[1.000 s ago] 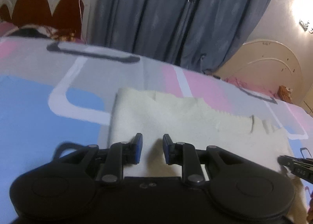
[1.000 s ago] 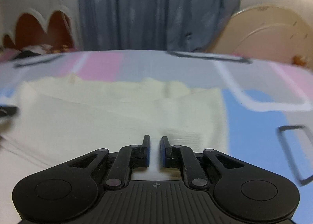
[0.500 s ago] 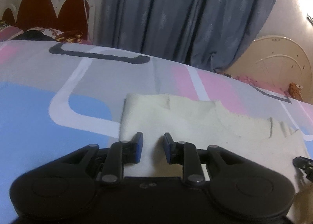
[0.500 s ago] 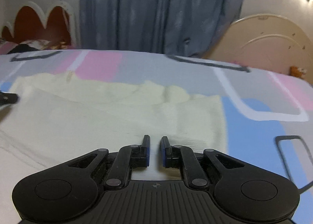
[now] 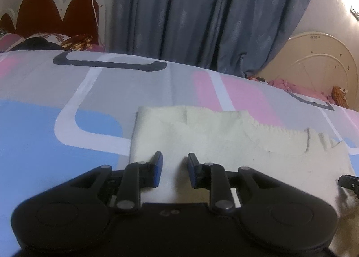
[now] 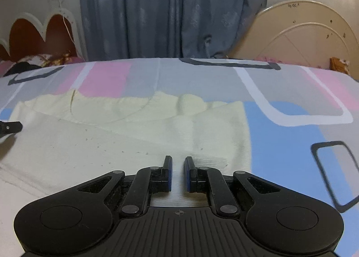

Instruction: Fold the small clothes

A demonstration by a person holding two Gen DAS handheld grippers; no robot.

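Note:
A cream knitted garment [image 5: 224, 142] lies flat and partly folded on the bed, also in the right wrist view [image 6: 125, 131]. My left gripper [image 5: 174, 162] is open and empty over the garment's near left corner. My right gripper [image 6: 178, 163] is open with a narrow gap, empty, over the garment's near right part. The right gripper's tip shows at the right edge of the left wrist view [image 5: 349, 182]; the left gripper's tip shows at the left edge of the right wrist view [image 6: 11, 126].
The bed sheet [image 5: 67, 104] is grey with blue, pink and white shapes. Blue curtains [image 5: 213, 14] hang behind. A dark red headboard [image 5: 51, 14] stands far left, a cream headboard [image 6: 303, 36] far right. Pillows [image 5: 40, 41] lie at the far left.
Both grippers have drawn back and risen slightly from the garment. The left gripper's jaws have opened a little wider. The garment lies still.

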